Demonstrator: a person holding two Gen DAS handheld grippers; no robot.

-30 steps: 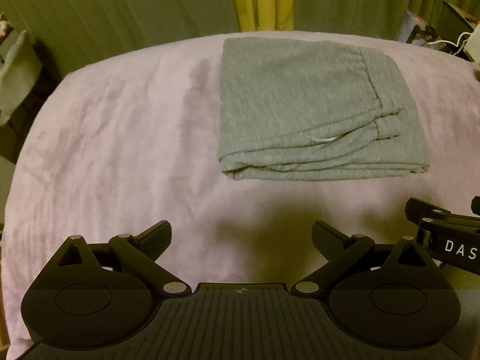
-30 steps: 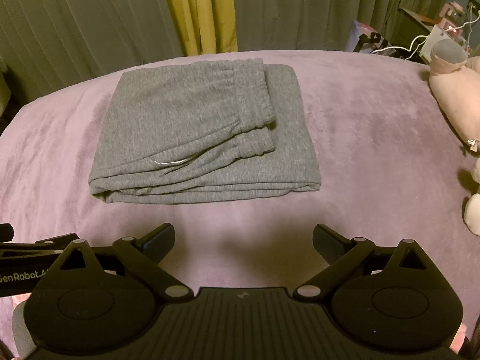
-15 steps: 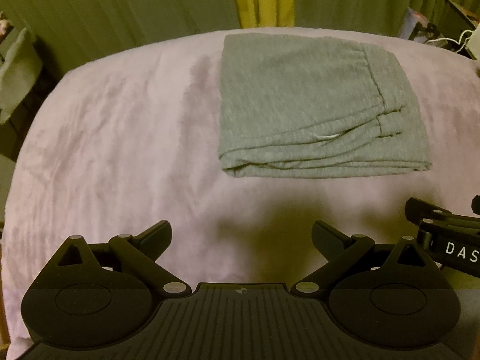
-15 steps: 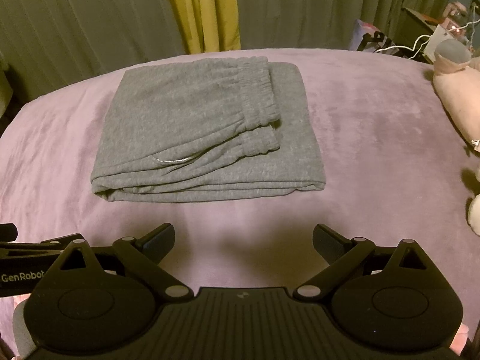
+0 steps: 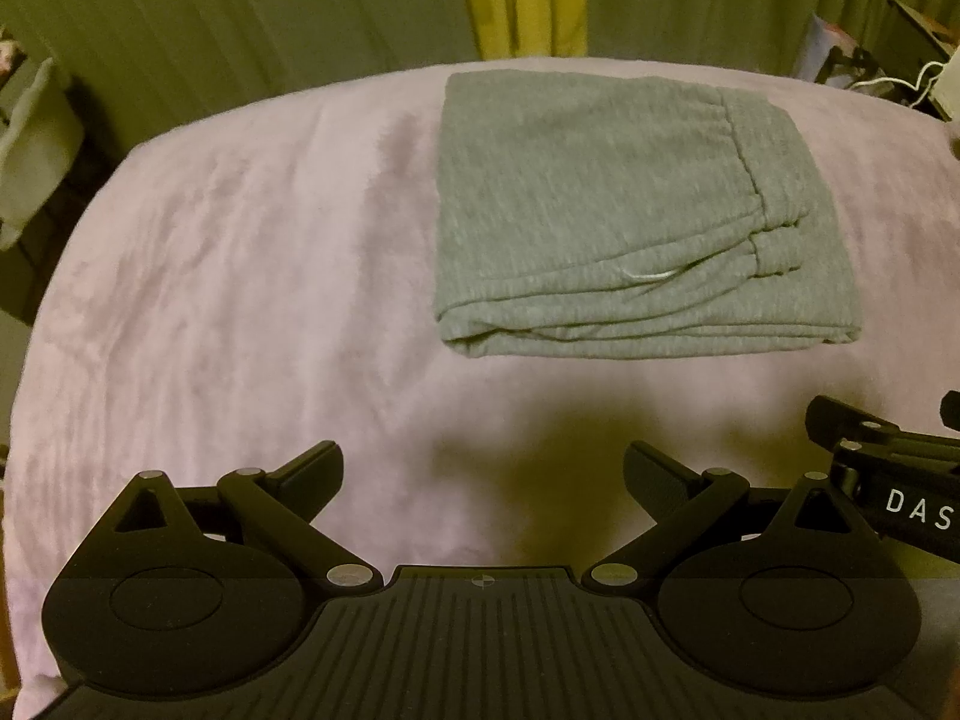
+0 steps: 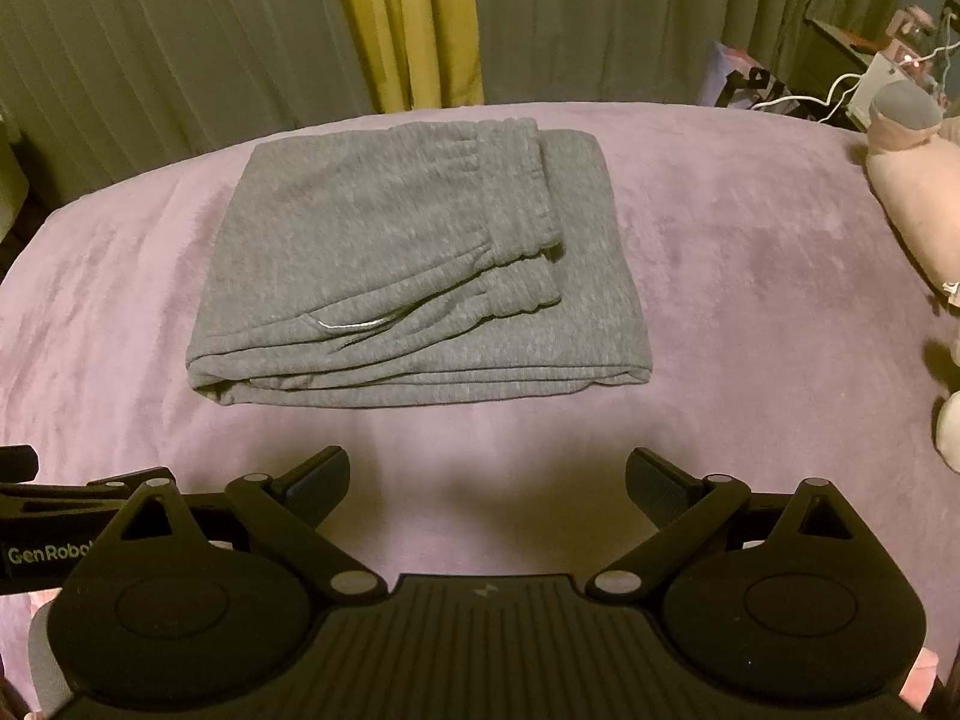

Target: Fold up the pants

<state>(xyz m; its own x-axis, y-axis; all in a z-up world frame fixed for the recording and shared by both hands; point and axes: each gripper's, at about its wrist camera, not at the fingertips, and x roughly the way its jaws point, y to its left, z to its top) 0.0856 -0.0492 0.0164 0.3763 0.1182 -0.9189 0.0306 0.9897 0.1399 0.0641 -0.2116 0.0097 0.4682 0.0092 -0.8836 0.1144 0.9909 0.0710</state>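
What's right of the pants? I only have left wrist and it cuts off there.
Observer: A pink plush toy lies near the right edge of the purple blanket, apart from the pants.
Operator: The other tool, open? I only see its side.
Observer: Yes. The right gripper is open with nothing between its fingers, and it sits short of the pants' near edge.
Operator: Anything between pants and plush?
Observer: Only bare blanket.
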